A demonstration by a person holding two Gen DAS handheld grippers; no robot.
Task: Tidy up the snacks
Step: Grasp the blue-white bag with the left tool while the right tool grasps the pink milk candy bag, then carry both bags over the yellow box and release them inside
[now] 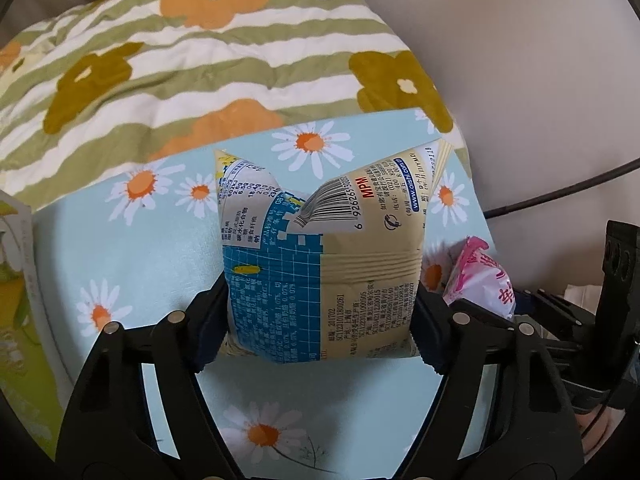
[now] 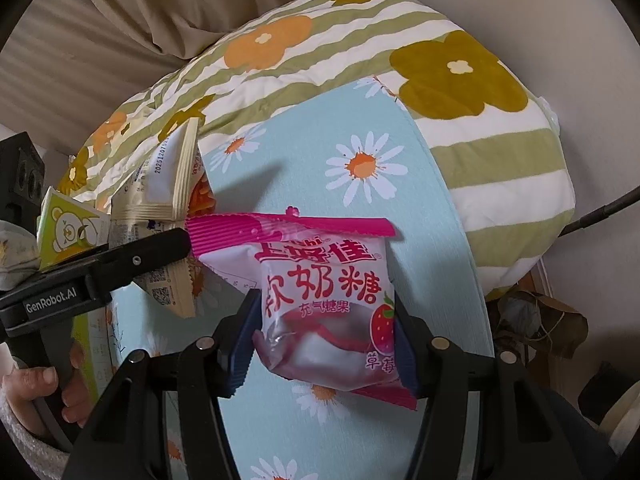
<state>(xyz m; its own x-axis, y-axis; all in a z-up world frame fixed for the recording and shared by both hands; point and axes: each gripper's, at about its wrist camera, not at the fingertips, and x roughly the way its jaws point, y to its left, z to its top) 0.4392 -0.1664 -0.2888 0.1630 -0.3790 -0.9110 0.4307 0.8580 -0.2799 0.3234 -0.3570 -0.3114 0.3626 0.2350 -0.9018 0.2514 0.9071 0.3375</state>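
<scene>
My left gripper [image 1: 320,320] is shut on a puffy beige and blue snack bag [image 1: 320,256] with a barcode, held above the light blue daisy-print surface [image 1: 132,256]. My right gripper [image 2: 324,344] is shut on a pink and white strawberry candy packet [image 2: 324,300], also held above that daisy surface [image 2: 360,128]. The candy packet shows at the right edge of the left wrist view [image 1: 480,276]. The beige snack bag and the left gripper's finger [image 2: 120,260] show at the left of the right wrist view [image 2: 168,184].
A green-striped quilt with orange and olive flowers [image 1: 180,60] lies bundled behind the daisy surface. A green carton with a bear picture [image 2: 68,232] is at the left. A black cable [image 1: 560,188] runs at the right. Dried brown leaves [image 2: 540,320] lie at the right.
</scene>
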